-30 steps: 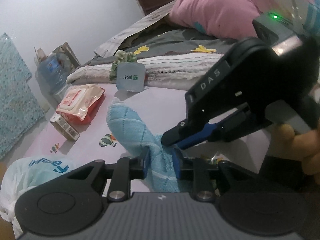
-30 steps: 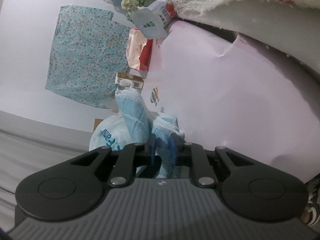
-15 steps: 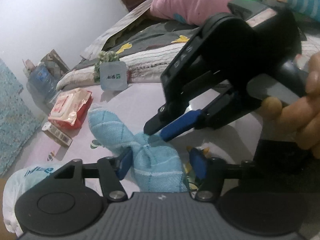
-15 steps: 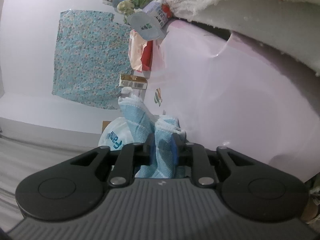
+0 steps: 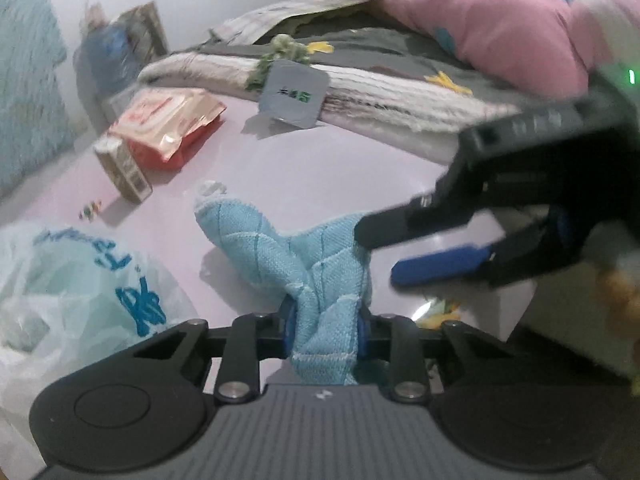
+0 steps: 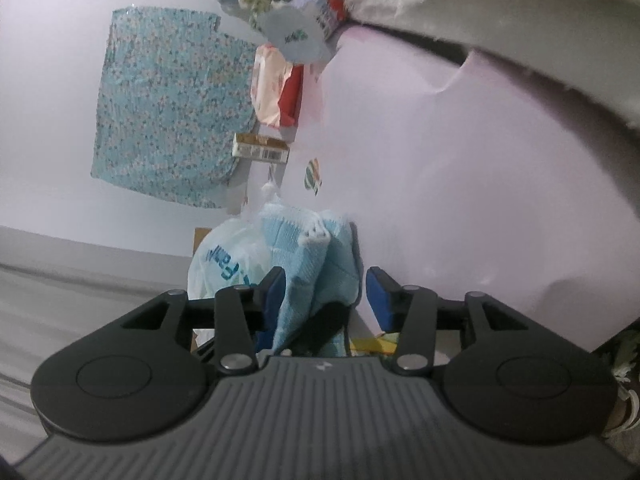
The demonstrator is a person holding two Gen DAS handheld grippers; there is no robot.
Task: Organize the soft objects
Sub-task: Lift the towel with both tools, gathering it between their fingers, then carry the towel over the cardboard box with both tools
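Left-wrist view looked over a pale pink smooth sheet (image 5: 320, 168) covering the surface, with a grey and cream striped woven blanket (image 5: 400, 92) bunched along its far edge and a pink fabric pillow (image 5: 488, 36) behind that. A crinkled white plastic bag with blue lettering (image 5: 80, 276) lay at the near left. The light blue waffle-knit cloth (image 5: 316, 276) rested on the sheet in the middle foreground, one end trailing away toward the far left. The left gripper (image 5: 325, 330) had just been closing and was clamped on the cloth's bunched near end. The right gripper (image 6: 326, 288) had just been opening; its blue pads (image 6: 378, 294) stood apart, the cloth loose between them. A red and cream wipes packet (image 5: 168, 128), a small brown cardboard box (image 5: 124, 172) and a grey square sachet (image 5: 294, 94) sat farther back.
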